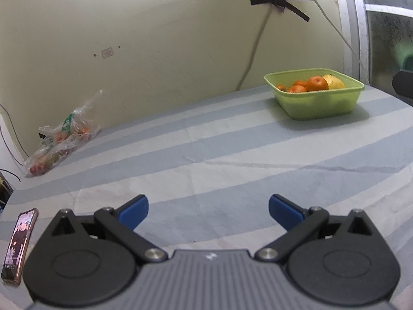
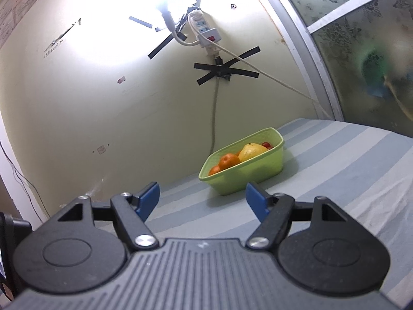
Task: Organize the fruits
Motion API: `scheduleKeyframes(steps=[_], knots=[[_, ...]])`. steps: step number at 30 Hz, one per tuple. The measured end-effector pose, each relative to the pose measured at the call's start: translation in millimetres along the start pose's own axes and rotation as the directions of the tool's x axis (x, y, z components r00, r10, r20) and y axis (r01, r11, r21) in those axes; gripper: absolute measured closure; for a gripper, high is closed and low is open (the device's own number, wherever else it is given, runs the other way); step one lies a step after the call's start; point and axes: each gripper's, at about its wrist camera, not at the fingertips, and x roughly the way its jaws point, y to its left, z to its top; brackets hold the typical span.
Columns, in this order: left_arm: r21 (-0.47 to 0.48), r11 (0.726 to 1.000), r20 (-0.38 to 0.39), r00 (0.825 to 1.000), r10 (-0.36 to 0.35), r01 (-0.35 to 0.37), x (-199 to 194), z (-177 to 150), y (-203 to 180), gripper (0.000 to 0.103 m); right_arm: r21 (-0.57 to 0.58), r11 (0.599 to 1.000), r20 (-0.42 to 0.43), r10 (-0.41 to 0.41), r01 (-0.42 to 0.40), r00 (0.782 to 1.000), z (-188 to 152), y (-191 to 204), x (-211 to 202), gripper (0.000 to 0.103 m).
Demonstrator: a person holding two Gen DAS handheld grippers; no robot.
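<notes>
Blue-padded fingers of the left gripper [image 1: 208, 210] stand wide apart with nothing between them, above the striped cloth [image 1: 206, 155]. The right gripper [image 2: 201, 199] is also spread and holds nothing. A phone [image 1: 19, 242] lies at the near left edge. Farther away, near the wall, a green basket [image 2: 258, 170] holds oranges [image 2: 228, 160] and a yellow fruit [image 2: 251, 151]. At the far left lies a plastic bag [image 1: 62, 137] with fruits inside.

1 green basket [image 1: 320, 103] at 1 o'clock holds at least 3 oranges [image 1: 318, 83], 1 yellow fruit [image 1: 334, 81] and 1 small red fruit [image 2: 266, 144]. 1 plastic bag [image 1: 62, 134] at 10 o'clock; 1 phone [image 1: 19, 242] at 8 o'clock.
</notes>
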Motion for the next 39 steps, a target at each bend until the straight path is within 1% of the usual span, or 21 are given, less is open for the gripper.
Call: scheduleKeyframes(steps=[5, 11, 18, 26, 33, 39], knots=[[0.023, 1.0, -0.036, 0.999, -0.02, 0.021, 6, 0, -11, 0.0, 0.029, 1.0, 0.001, -0.008, 0.008, 1.0, 1, -10, 1, 0.027], [0.066, 0.998, -0.06, 0.998, -0.019, 0.023, 11, 1, -25, 0.0, 0.063, 0.998, -0.008, -0.016, 0.017, 1.0, 0, -23, 5, 0.027], [0.112, 0.994, -0.069, 0.998, 0.004, 0.003, 16, 4, -41, 0.0, 0.104, 0.994, -0.01, -0.023, 0.024, 1.0, 0, -40, 9, 0.027], [0.163, 0.986, -0.057, 0.998, 0.037, -0.028, 18, 6, -58, 0.0, 0.141, 0.99, -0.005, -0.032, 0.032, 0.999, -1, -56, 8, 0.027], [0.174, 0.984, -0.054, 0.998, 0.044, -0.034, 20, 9, -62, 0.0, 0.165, 0.985, -0.007, -0.041, 0.041, 0.999, -2, -65, 8, 0.026], [0.15, 0.988, -0.049, 0.998, 0.026, -0.018, 17, 13, -58, 0.0, 0.156, 0.987, -0.003, -0.044, 0.044, 0.999, -1, -63, 8, 0.026]])
